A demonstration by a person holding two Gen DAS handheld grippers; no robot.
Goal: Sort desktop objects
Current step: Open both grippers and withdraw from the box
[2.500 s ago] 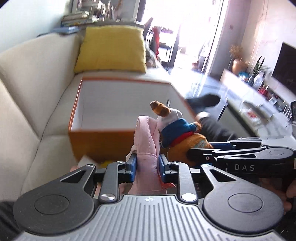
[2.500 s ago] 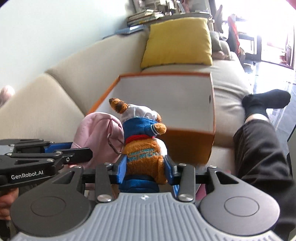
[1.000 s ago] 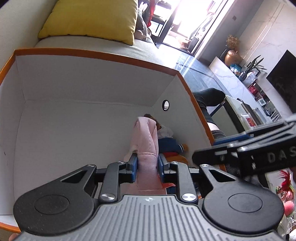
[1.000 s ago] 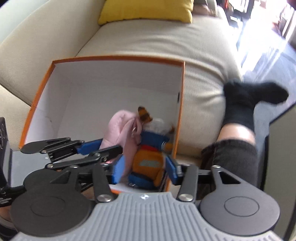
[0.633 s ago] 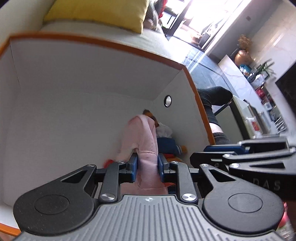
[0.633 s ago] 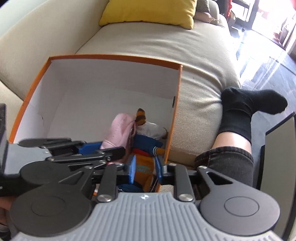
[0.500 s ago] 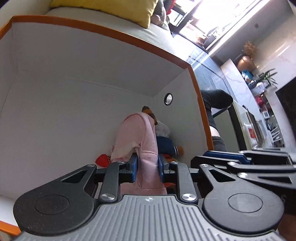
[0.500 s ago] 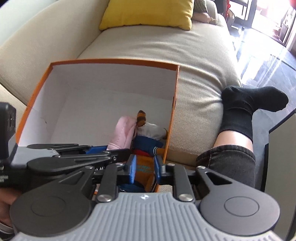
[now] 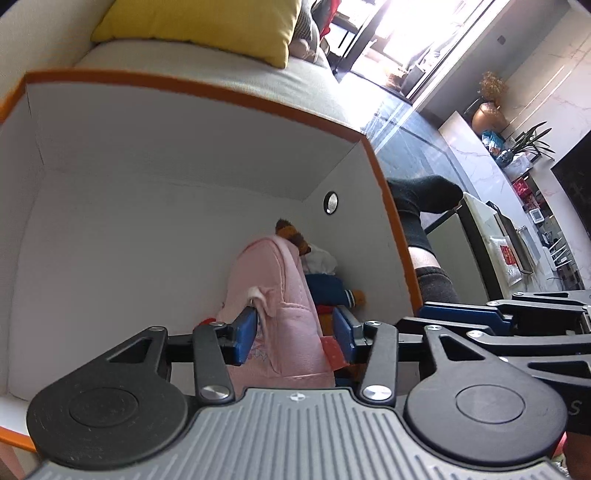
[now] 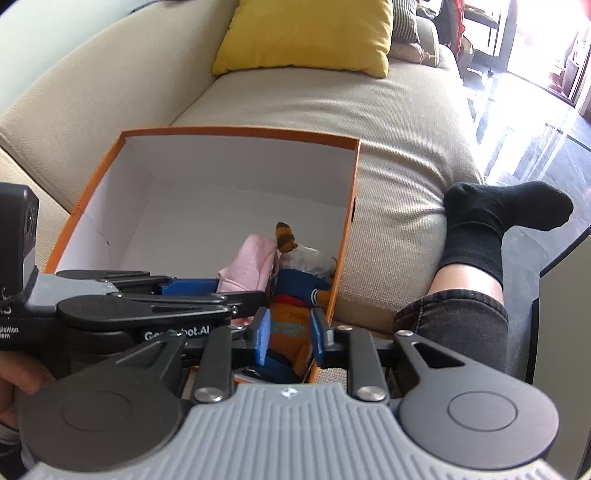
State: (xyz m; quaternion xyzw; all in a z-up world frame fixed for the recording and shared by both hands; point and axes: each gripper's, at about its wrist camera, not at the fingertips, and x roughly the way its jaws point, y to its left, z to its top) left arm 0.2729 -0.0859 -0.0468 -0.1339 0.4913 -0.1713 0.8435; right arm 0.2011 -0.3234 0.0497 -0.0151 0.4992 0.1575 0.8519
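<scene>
An orange box (image 9: 184,83) with a white inside sits on the beige sofa (image 10: 399,122). In its near right corner a pink pouch (image 9: 277,295) leans beside a plush toy (image 10: 291,325) in a blue jacket and white hat. My left gripper (image 9: 294,334) has its jaws opening; the pouch stands between the blue pads (image 9: 245,334) with a gap at the right one. My right gripper (image 10: 290,339) is shut on the toy's orange body, its jaws easing apart while both pads touch it. Each gripper shows side-on in the other's view.
A yellow cushion (image 10: 306,33) lies at the sofa's far end. A person's leg in a black sock (image 10: 498,218) rests just right of the box (image 10: 240,131). A small red item (image 9: 208,321) lies on the box floor. A dark table edge (image 10: 561,295) is at far right.
Both grippers carried the pouch and toy from in front of the box down into its right corner. The left jaws have spread off the pouch. The right jaws narrowed on the toy.
</scene>
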